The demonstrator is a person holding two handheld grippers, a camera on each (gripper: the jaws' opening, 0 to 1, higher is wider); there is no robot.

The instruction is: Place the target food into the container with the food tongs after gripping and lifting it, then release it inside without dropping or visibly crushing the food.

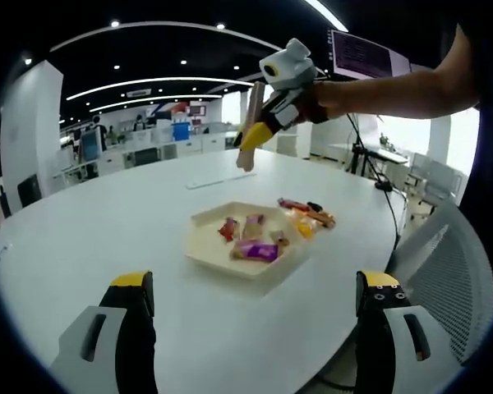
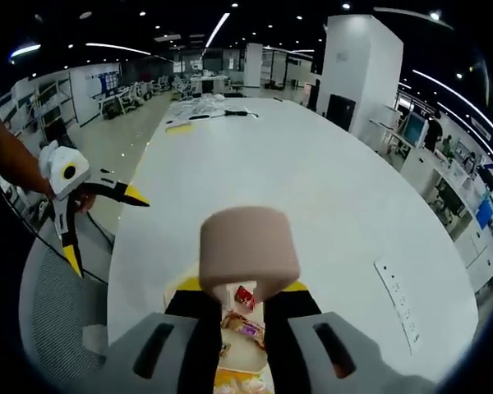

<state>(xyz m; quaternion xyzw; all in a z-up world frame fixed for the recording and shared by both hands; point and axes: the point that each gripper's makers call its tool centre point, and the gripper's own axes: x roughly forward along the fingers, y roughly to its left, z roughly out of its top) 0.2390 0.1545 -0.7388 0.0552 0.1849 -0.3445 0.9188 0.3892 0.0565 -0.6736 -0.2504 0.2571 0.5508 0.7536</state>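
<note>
A cream tray (image 1: 204, 220) on the white table holds several wrapped snacks (image 1: 255, 249). More wrapped snacks (image 1: 308, 217) lie just beyond its right rim. In the left gripper view my left gripper (image 1: 255, 281) stands open and wide in front of the tray, holding nothing. Above and beyond the tray, my right gripper (image 1: 255, 138) is shut on a long beige piece (image 1: 246, 156), apparently the food tongs, hanging downward. In the right gripper view the right gripper (image 2: 240, 287) clamps that beige piece (image 2: 248, 246), seen end-on over the snacks (image 2: 245, 297). The left gripper (image 2: 104, 230) is open at the left.
The round white table (image 1: 107, 222) stretches far left and back. A grey mesh chair (image 1: 452, 271) stands at its right edge. A thin flat item (image 1: 218, 180) lies behind the tray. A socket strip (image 2: 394, 291) and papers with cables (image 2: 205, 107) sit farther along the table.
</note>
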